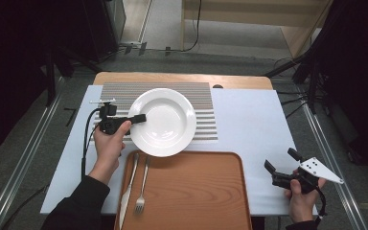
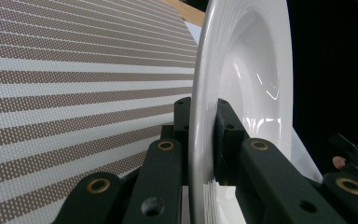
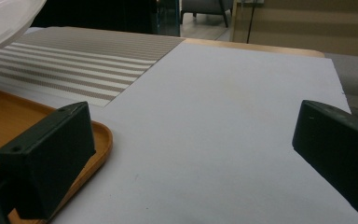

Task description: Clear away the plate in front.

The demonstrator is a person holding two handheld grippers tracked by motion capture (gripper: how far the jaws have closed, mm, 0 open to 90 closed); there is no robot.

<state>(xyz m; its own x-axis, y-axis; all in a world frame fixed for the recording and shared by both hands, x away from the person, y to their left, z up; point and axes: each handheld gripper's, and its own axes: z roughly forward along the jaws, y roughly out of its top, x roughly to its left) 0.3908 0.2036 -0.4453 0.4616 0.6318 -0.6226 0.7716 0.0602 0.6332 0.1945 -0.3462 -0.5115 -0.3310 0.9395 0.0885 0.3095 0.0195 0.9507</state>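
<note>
White sheet (image 1: 254, 124) over most of a wooden table (image 1: 172, 77). Toward the far side, flat on the sheet, a brown-and-white striped placemat (image 1: 206, 96). At the near edge, an orange-brown tray (image 1: 196, 191). Along its left part, knife (image 1: 128, 187) and fork (image 1: 142, 191) side by side, knife outermost, tines nearest.

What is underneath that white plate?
The plate, held at its rim by the left claw, sits over a striped mat. Its near edge overlaps the tray. Stripes run under it; whatever lies directly beneath its middle is covered.
</note>
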